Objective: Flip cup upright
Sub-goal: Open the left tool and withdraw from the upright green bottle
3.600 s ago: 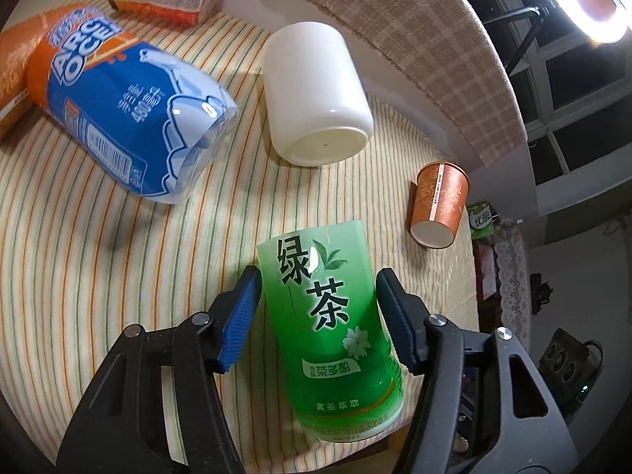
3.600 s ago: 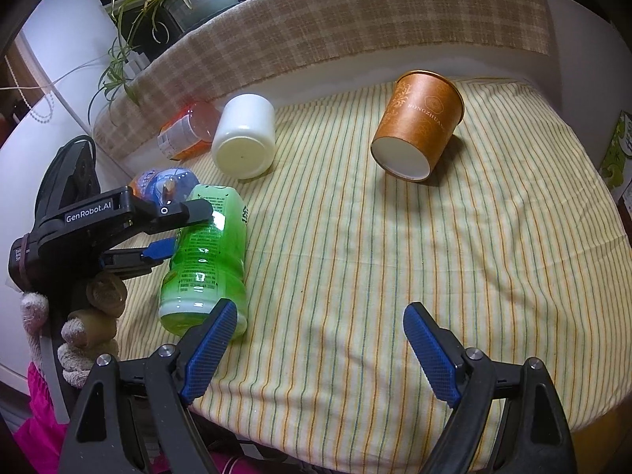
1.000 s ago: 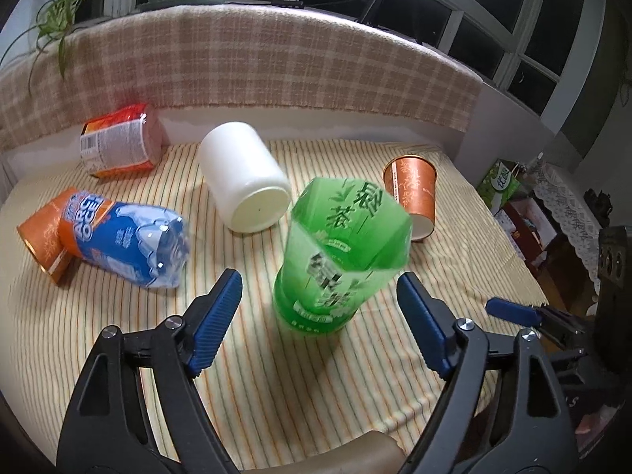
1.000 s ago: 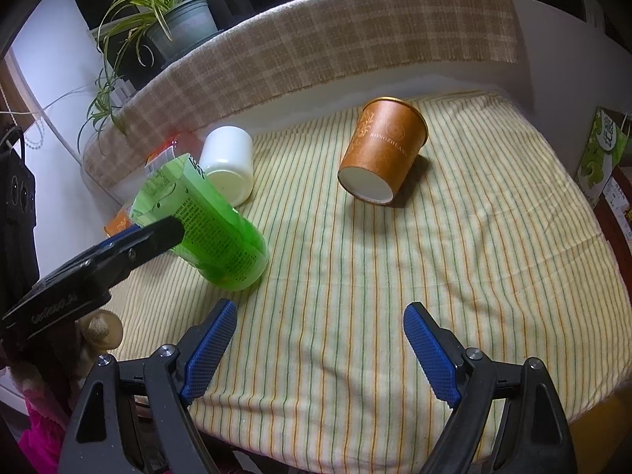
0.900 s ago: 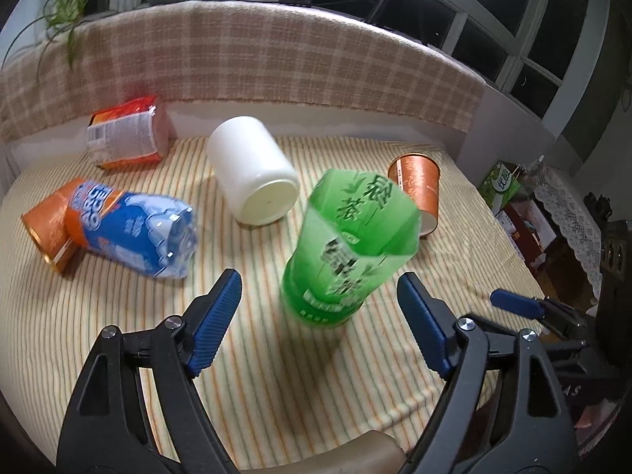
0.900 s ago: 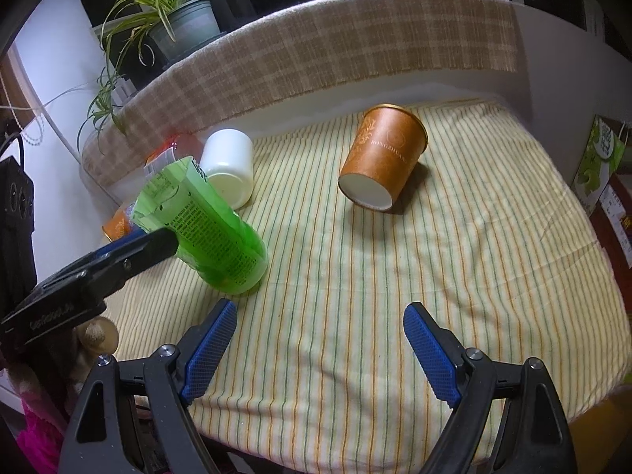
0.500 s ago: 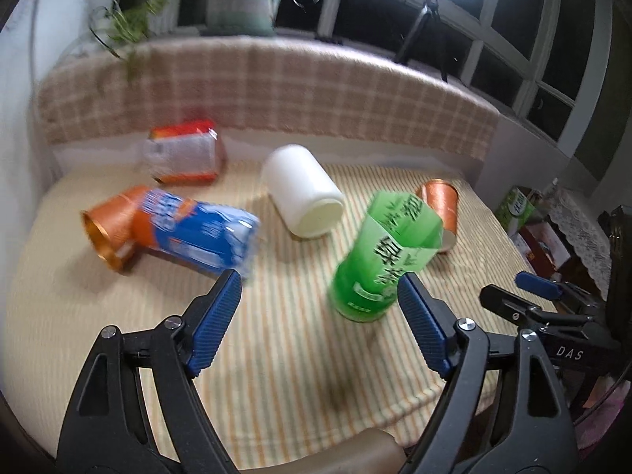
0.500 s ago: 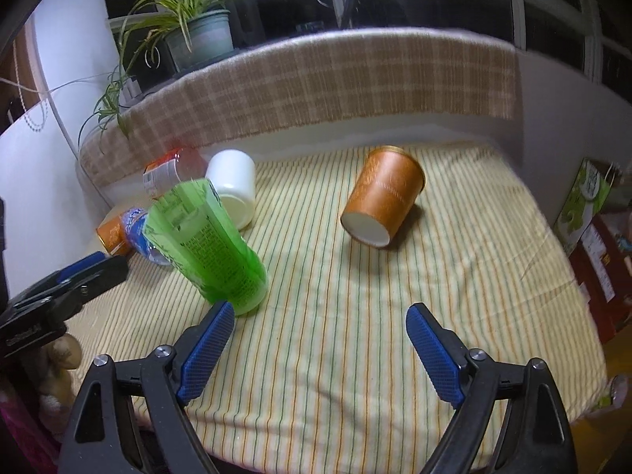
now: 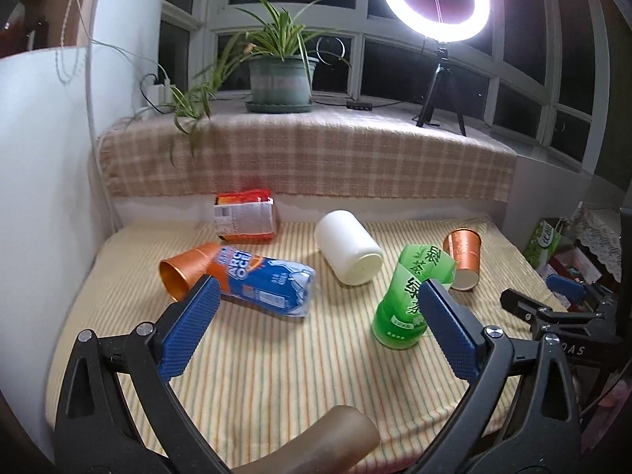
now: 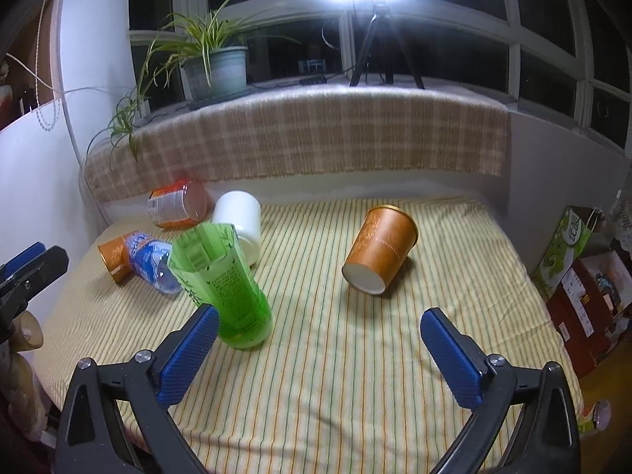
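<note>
The green tea cup stands upright on the striped cloth, open end up; it also shows in the right wrist view. My left gripper is open and empty, pulled back well above and short of the cup. My right gripper is open and empty over the cloth's front part. A brown paper cup lies on its side right of the green cup, also in the left wrist view. A white cup lies on its side behind.
A blue-labelled bottle cup lies nested in an orange cup at left. An orange-labelled cup lies at the back. A checked ledge with a plant pot backs the table. Boxes stand at right.
The left gripper let go of the green cup, now standing upright, and drew back and up. The right gripper also rose and drew back a little.
</note>
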`<move>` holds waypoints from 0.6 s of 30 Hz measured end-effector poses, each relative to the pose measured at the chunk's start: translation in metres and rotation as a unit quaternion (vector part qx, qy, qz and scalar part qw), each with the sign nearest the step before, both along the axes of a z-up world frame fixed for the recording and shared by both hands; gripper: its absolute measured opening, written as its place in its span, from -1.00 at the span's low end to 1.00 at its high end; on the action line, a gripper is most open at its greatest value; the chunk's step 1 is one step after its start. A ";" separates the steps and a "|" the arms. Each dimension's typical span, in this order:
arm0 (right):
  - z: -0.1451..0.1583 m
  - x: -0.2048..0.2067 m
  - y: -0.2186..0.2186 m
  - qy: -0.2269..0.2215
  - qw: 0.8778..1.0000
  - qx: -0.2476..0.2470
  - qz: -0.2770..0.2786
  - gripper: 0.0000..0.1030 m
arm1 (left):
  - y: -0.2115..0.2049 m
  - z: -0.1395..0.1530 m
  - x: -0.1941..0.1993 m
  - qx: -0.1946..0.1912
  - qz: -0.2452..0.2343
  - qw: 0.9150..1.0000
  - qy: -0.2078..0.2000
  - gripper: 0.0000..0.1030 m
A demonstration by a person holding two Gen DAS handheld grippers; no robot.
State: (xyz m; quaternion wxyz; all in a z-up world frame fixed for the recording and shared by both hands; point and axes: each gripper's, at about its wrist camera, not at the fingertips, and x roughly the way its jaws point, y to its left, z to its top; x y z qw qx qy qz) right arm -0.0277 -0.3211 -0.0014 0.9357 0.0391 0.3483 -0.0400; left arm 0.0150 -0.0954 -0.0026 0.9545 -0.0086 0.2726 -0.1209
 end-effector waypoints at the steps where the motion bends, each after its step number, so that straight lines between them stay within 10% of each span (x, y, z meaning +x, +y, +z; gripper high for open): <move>1: 0.001 -0.001 0.000 -0.004 1.000 -0.002 -0.002 0.99 | 0.001 0.000 -0.001 0.000 0.001 1.000 0.000 0.98; 18: 0.001 -0.003 0.004 -0.002 1.000 -0.004 -0.001 0.99 | 0.006 0.002 -0.006 -0.001 0.015 1.000 0.006 0.98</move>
